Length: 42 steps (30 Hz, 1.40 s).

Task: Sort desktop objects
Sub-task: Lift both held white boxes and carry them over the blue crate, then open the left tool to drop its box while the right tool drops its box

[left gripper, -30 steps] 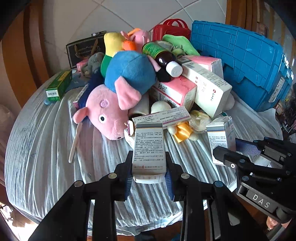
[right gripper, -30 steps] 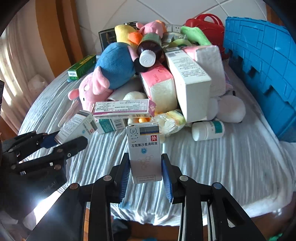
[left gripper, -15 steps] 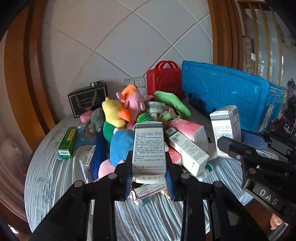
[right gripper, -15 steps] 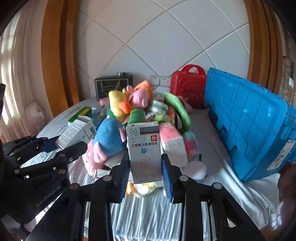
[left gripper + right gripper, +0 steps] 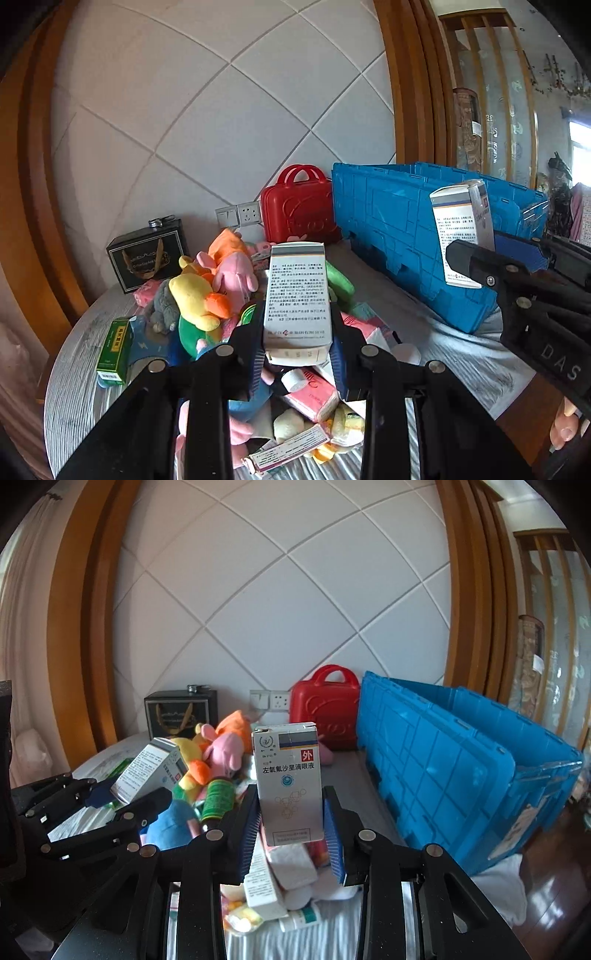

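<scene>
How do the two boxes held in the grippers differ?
The left gripper shows its box by the face of dense small print; the right gripper shows its box by the front, with a large title and red square. Both are small grey-white medicine cartons, clamped upright above the pile.

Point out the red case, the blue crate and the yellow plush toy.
red case (image 5: 325,709): right wrist view, front face.
blue crate (image 5: 443,768): right wrist view, long side wall.
yellow plush toy (image 5: 192,295): left wrist view, its head.
</scene>
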### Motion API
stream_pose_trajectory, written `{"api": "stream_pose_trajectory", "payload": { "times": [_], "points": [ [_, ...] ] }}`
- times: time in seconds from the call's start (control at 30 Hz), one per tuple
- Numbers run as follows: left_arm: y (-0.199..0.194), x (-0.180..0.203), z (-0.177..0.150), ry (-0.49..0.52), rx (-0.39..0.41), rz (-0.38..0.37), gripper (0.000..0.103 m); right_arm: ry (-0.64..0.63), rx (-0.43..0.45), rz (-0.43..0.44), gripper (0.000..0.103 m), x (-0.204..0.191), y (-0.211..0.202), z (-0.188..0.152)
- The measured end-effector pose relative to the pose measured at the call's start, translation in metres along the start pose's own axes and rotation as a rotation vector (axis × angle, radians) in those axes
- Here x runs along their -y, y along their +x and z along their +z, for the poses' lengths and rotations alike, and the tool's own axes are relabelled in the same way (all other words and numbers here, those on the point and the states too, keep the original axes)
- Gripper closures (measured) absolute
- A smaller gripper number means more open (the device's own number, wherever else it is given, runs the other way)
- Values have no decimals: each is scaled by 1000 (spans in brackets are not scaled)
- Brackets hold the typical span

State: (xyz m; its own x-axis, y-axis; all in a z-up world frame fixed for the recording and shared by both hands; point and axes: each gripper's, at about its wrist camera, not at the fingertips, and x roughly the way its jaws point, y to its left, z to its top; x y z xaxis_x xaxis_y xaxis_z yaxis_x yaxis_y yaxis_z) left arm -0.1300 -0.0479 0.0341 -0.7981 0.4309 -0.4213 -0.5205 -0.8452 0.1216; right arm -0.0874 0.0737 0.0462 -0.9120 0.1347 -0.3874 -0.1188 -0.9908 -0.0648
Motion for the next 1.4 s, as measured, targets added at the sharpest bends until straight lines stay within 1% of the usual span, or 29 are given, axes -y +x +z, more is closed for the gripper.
{"api": "stream_pose_trajectory", "payload": {
  "times": [0.1, 0.2, 0.33, 0.4, 0.5, 0.57, 0.63, 0.7, 0.77, 0.8, 0.9, 1.07, 1.17, 1.3, 1.4],
  "points": [
    [12, 26, 22, 18, 36, -22, 74, 13, 37, -38, 71, 29, -1, 14],
    [30, 62, 48, 31, 71, -43, 74, 36, 73, -74, 71, 70, 0, 31],
    [62, 124, 94, 22, 126, -71, 74, 61, 128, -130, 71, 146, 3, 53],
    [79, 160, 117, 25, 139, -85, 74, 59, 152, -168, 71, 189, 7, 63],
    [105, 219, 153, 40, 151, -106, 73, 96, 164, -195, 71, 261, 15, 77],
    [123, 254, 172, 29, 120, -126, 74, 114, 141, -223, 71, 307, 26, 83],
    [141, 288, 185, 26, 70, -151, 74, 131, 94, -225, 71, 346, 41, 86],
    [157, 316, 192, 39, 19, -156, 74, 123, 47, -230, 71, 378, 58, 84],
    [172, 337, 193, 47, -34, -166, 74, 125, 6, -226, 71, 400, 71, 79],
    [178, 344, 193, 47, -55, -167, 74, 129, -12, -219, 71, 409, 76, 75],
    [188, 359, 188, 41, -75, -153, 74, 141, -53, -195, 71, 429, 90, 62],
    [196, 361, 186, 20, -93, -100, 74, 141, -81, -146, 71, 442, 106, 49],
    [200, 362, 195, 9, -93, -79, 74, 121, -90, -128, 71, 443, 113, 52],
    [206, 364, 208, 13, -87, -42, 74, 87, -138, -125, 71, 444, 130, 64],
    [213, 358, 215, -35, -114, -71, 73, 76, -162, -128, 71, 446, 142, 75]
  ]
}}
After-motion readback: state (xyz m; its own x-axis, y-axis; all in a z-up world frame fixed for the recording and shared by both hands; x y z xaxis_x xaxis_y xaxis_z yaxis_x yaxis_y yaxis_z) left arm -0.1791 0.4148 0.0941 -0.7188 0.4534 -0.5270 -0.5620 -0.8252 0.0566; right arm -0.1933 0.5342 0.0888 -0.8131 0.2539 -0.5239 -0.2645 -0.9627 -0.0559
